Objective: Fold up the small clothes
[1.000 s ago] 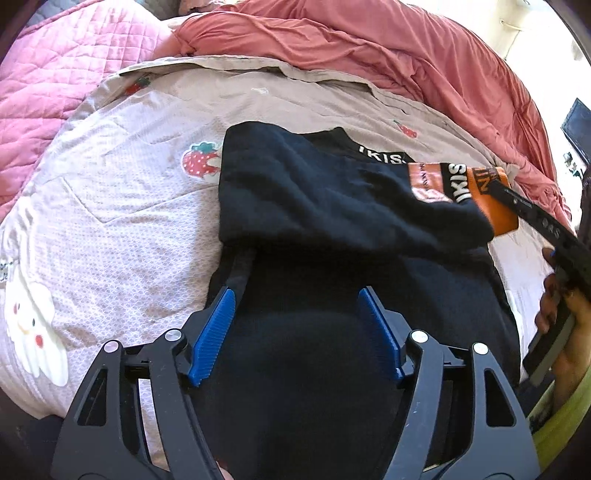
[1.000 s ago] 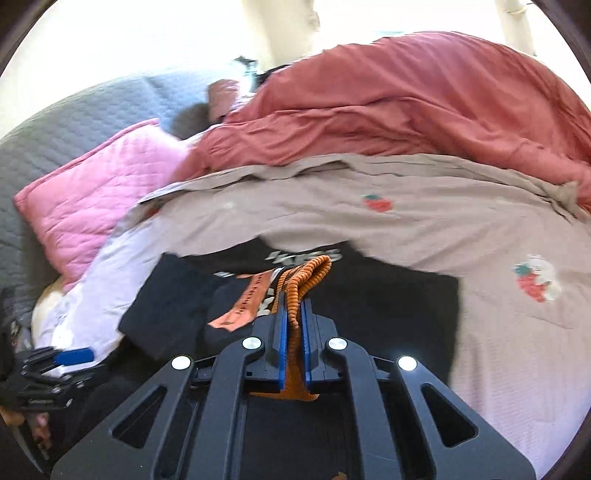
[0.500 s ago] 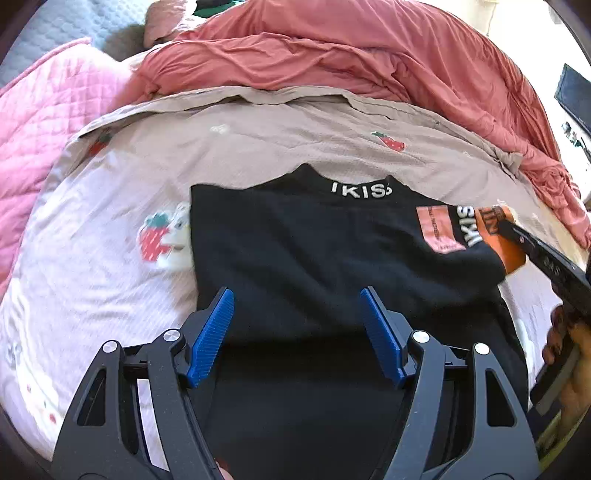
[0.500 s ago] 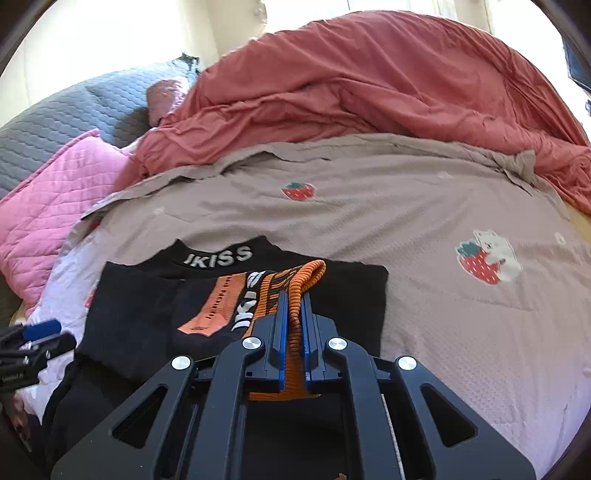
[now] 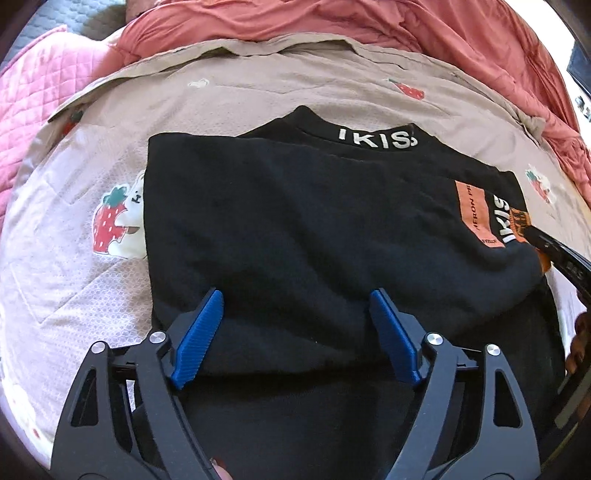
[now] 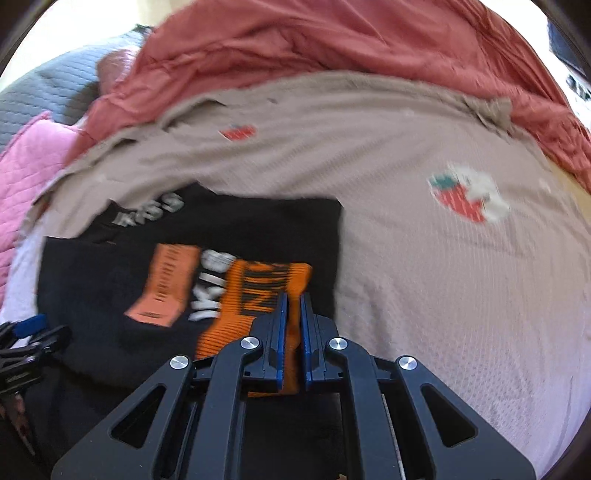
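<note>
A black sweater [image 5: 295,206] lies flat on the bed, its collar [image 5: 376,138] with white lettering at the far side. One sleeve is folded across the body and ends in an orange striped cuff [image 6: 266,284]. My right gripper [image 6: 293,297] is shut on that cuff, low over the sweater, and its jaws are starting to open with the cuff still between them. It also shows at the right edge of the left wrist view, as the right gripper [image 5: 554,251]. My left gripper [image 5: 295,299] hovers over the sweater's lower body with its jaws opening. Nothing is between its blue pads [image 5: 199,332].
The sweater rests on a beige sheet [image 5: 92,277] printed with strawberries. A bunched red duvet [image 5: 295,22] fills the far side of the bed. A pink quilted pillow [image 5: 29,92] sits at the far left, with grey quilted padding [image 6: 48,85] behind it.
The right gripper has come down and laid the cuffed sleeve flat across the sweater. The left gripper has moved forward over the garment and its jaws stand wider.
</note>
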Action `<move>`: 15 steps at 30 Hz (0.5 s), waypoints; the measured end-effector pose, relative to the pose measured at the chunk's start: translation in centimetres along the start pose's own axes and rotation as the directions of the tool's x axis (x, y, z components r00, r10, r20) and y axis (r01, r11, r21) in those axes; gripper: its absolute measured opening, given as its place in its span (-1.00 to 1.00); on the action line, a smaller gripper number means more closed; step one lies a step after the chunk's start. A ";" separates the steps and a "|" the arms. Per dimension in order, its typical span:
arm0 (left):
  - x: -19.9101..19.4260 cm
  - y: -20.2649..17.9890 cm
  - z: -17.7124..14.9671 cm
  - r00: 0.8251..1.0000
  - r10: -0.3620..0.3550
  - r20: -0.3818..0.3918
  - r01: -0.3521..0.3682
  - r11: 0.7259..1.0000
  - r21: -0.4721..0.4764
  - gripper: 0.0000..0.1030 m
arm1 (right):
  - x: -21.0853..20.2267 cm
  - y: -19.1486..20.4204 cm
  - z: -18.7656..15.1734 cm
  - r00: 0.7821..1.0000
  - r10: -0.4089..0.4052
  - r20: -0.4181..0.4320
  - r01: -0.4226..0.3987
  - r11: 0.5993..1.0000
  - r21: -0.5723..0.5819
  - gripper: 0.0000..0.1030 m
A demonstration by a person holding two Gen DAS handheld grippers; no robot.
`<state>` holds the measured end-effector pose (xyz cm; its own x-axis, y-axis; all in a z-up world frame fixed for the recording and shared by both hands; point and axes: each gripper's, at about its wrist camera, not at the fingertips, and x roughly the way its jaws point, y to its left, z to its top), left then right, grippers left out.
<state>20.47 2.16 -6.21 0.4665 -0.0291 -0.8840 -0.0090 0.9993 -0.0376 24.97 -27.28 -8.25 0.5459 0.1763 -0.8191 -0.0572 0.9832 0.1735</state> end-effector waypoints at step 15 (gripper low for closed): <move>-3.8 -1.4 -0.6 0.995 0.006 0.098 -0.007 1.000 0.004 0.46 | -4.5 2.4 1.0 0.988 0.097 0.119 -0.091 0.994 -0.062 -0.48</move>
<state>18.15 0.86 -3.10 0.5506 -0.0202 -0.8346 -0.0083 0.9995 -0.0297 23.21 -25.79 -3.64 0.6330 0.2643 -0.7276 -0.1582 0.9642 0.2127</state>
